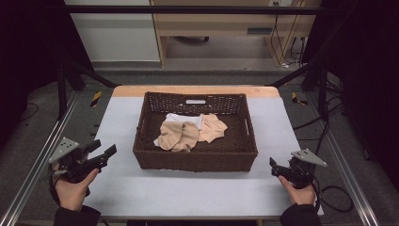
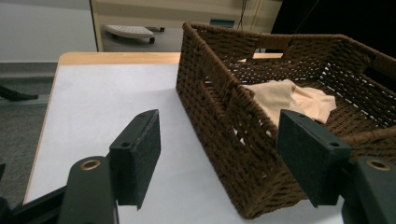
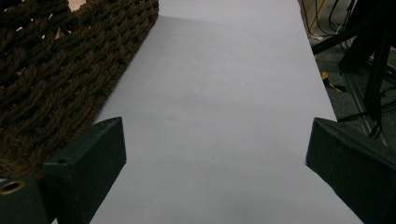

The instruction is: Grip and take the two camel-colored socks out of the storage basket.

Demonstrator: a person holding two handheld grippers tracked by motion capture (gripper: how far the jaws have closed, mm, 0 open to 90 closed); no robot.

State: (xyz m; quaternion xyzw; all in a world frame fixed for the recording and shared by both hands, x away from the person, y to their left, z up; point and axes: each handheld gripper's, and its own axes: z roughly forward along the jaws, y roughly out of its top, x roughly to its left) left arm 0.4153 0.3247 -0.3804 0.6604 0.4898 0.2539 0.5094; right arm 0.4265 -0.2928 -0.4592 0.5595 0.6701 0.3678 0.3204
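On the table (image 1: 122,188), both grippers flank the basket (image 1: 195,160) of cloths (image 1: 190,132): left gripper (image 1: 104,149) and right gripper (image 1: 274,165) gape wide, holding nothing.

Dim room, grey floor (image 1: 221,75), pale wooden cabinet (image 1: 226,21) at the back, white wall panel (image 1: 113,37), black frame bars (image 1: 188,9), loose cables (image 1: 287,47), yellow-black floor tape (image 1: 96,98), white-covered worktop (image 1: 188,188)

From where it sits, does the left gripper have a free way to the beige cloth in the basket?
Probably yes: the left gripper, jaws open, only has the basket's wall between it and the beige cloth, and the basket is open on top.
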